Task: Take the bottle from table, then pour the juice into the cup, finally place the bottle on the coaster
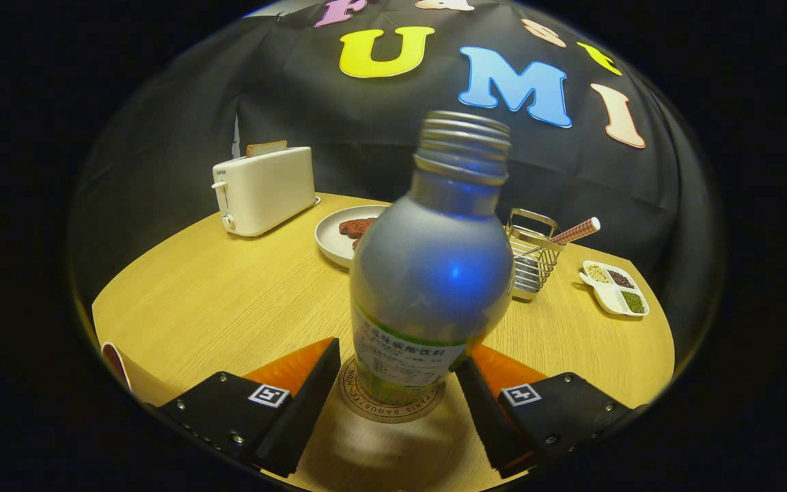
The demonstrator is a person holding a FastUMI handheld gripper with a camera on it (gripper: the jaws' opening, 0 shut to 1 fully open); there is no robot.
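Observation:
A translucent bottle (427, 273) with a green-and-white label and no cap stands on the round cork coaster (393, 408), leaning slightly to the right. It sits between my gripper's (400, 359) fingers. The left finger (298, 403) has a narrow strip of coaster showing between it and the bottle. The right finger (496, 410) lies right at the bottle's side. The jaws stand open, just wider than the bottle. The cup (119, 365) shows as a rim at the table's near left edge, beside the left finger.
On the round wooden table (229, 294) beyond the bottle stand a white toaster (264, 191) with bread, a plate (339, 239) of food, a wire rack (533, 260) with a checked roll, and a small divided dish (615, 288) of grains at the right.

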